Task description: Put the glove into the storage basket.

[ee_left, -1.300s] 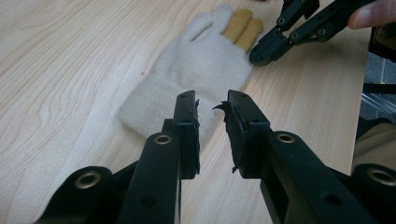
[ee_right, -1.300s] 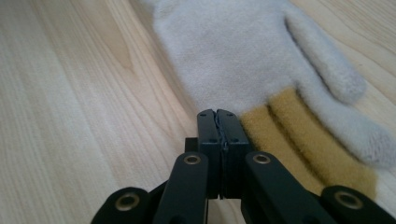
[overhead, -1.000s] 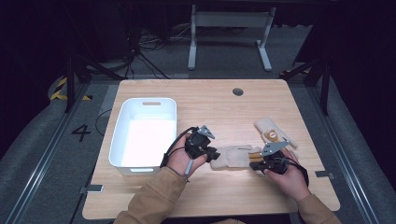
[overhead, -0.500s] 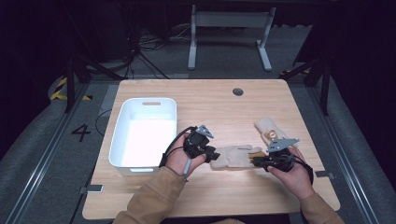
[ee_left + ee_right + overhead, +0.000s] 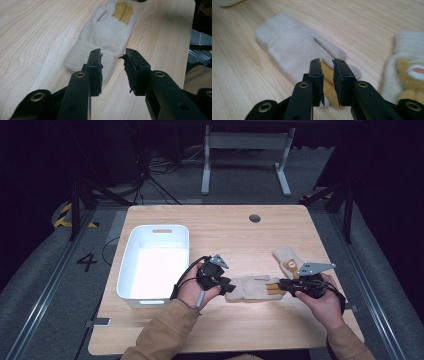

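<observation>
A beige glove with yellow fingertips lies flat on the wooden table, stretched between my two grippers. My left gripper hovers over its cuff. In the left gripper view the glove runs away from the left gripper, whose jaws have just been opening, with only cuff fabric below them. My right gripper is at the finger end. There, the right gripper has also just been opening, its narrow gap above a yellow finger of the glove, and the pads do not press on it.
A second beige glove with a bear face lies just behind the right gripper, and at the right edge of the right gripper view. A white bin stands at the left of the table. The table's front edge is close to both hands.
The right gripper has opened off the glove's fingers and lifted a little up and to the right. The left gripper has widened slightly without moving. The glove now lies flat.
</observation>
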